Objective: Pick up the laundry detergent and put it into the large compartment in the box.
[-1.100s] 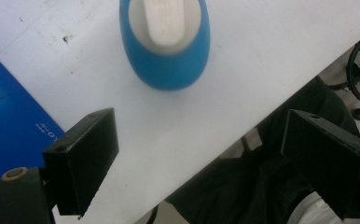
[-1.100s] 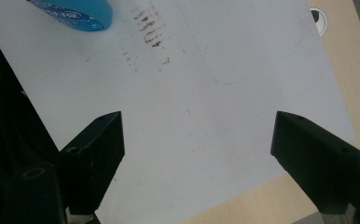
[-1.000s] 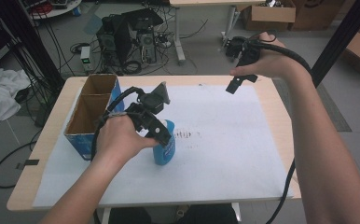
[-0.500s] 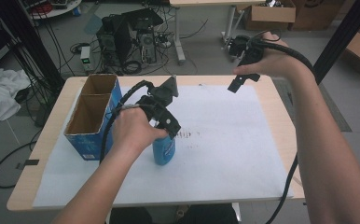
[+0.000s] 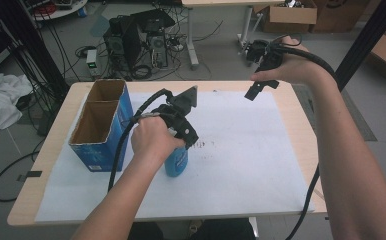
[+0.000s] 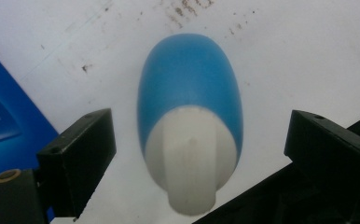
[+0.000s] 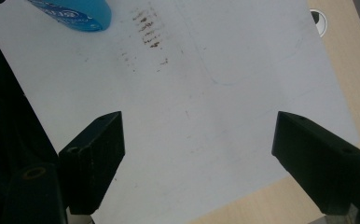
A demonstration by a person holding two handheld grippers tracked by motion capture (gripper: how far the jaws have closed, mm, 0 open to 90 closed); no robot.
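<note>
Off to the left gripper's left stands a blue cardboard box [image 5: 101,131], upright, top open, split into two compartments, both showing bare brown insides. It sits on the white paper sheet [image 5: 251,165] that covers most of the desk [image 5: 301,110], pale wood showing at the edges. Just ahead of that gripper, dark smudges [image 5: 203,145] mark the sheet, and they show in the right gripper view too, above its jaws. Well beyond the desk, on the grey floor, sits a black computer tower [image 5: 136,42] amid tangled cables. Cardboard boxes [image 5: 286,15] lie far behind the right gripper. White cloth [image 5: 1,107] is heaped far left.
</note>
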